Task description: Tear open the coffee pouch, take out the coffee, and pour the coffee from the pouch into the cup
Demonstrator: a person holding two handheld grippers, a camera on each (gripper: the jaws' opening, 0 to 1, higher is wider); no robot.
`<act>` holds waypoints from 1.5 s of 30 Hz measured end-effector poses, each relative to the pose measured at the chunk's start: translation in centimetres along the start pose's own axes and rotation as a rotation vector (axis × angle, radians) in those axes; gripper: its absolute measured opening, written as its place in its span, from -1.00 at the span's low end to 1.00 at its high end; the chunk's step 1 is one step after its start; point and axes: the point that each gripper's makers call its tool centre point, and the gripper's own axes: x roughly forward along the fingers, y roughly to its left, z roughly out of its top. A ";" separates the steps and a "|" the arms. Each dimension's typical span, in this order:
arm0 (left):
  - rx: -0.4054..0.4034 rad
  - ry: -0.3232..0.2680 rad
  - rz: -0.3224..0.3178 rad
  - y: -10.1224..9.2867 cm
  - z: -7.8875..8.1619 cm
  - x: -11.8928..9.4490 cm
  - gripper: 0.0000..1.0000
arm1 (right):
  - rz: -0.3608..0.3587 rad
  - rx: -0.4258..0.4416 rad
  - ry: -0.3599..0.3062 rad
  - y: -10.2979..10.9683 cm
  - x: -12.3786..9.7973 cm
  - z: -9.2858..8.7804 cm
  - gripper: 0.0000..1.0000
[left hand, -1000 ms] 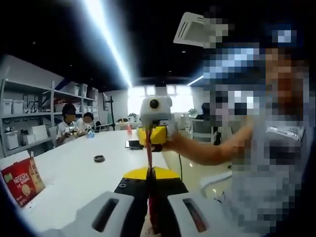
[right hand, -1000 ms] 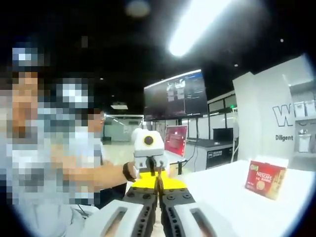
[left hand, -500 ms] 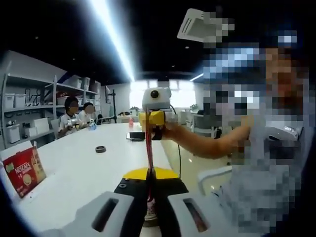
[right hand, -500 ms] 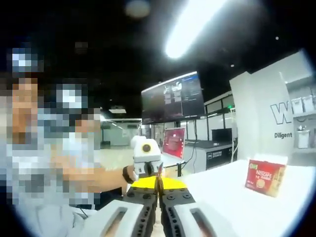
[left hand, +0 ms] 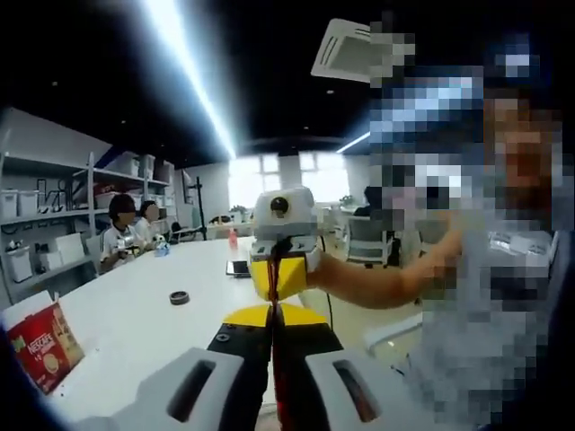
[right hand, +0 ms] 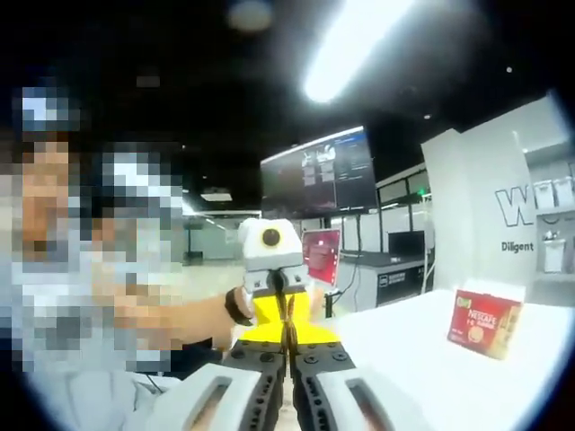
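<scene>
Facing each other above the white bench (left hand: 135, 323), the two tongs are both clamped on the coffee pouch (left hand: 272, 359), a thin red strip stretched between them. In the left gripper view, the left tongs (left hand: 272, 314) have their jaws pressed together on the near end of the pouch; straight ahead, the right tongs (left hand: 280, 269) (held by a person's hand) grip the far end. In the right gripper view, the right tongs (right hand: 289, 334) are likewise pinched together on the strip, with the left tongs (right hand: 286, 301) just beyond. A red Nescafe box (left hand: 43, 347) stands on the bench well left of the left tongs, a small dark ring (left hand: 180, 297) lying farther ahead-left.
</scene>
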 end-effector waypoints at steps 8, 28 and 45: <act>-0.020 0.036 0.014 -0.1 -2.9 -1.8 -0.91 | 0.000 0.014 -0.018 -0.3 -0.3 0.2 -0.97; -0.071 0.011 0.058 0.9 -3.9 -5.3 -0.92 | -0.022 0.025 -0.102 -1.0 -0.7 1.1 -0.97; -0.050 0.036 0.034 -0.6 -4.5 -2.5 -0.74 | -0.025 0.034 -0.136 -1.0 -1.1 1.2 -0.97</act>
